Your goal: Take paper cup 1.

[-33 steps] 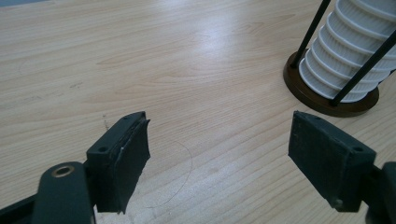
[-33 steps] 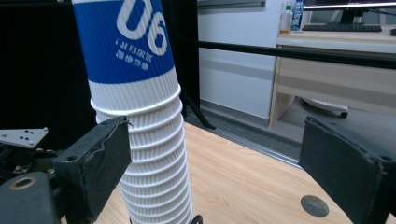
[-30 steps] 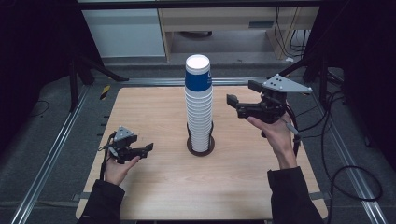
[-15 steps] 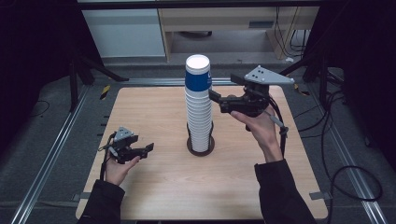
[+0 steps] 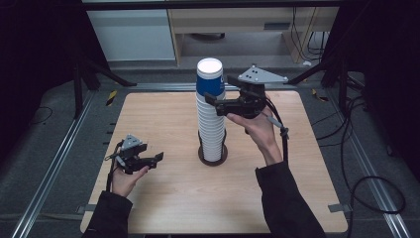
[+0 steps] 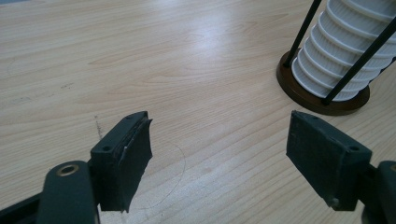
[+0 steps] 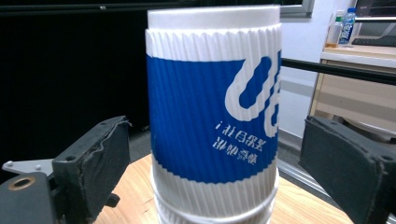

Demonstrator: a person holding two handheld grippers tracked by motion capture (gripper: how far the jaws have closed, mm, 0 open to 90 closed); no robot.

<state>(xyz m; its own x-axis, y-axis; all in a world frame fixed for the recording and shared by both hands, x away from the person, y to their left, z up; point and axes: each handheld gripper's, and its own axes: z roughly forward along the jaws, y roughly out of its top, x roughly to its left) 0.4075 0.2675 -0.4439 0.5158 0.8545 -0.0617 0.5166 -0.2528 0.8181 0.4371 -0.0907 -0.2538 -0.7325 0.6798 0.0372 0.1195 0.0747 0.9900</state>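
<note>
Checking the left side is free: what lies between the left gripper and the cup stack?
Bare wooden table between the left gripper and the cup stack, per the high view.

The top cup point(image 7: 212, 116) bears upside-down white lettering on its blue band, too blurred to read.

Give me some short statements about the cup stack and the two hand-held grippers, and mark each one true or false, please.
1. The top cup has a blue band and sits upside down. True.
2. The right hand-held gripper is shut on the top cup. False: its jaws stand open on either side of the cup, with gaps.
3. The cup stack stands in a round dark holder with thin black rods. True.
4. The left hand-held gripper holds a cup. False: it is open and holds nothing, low over the wooden table.
5. The stack lies on its side. False: it stands upright.
</note>
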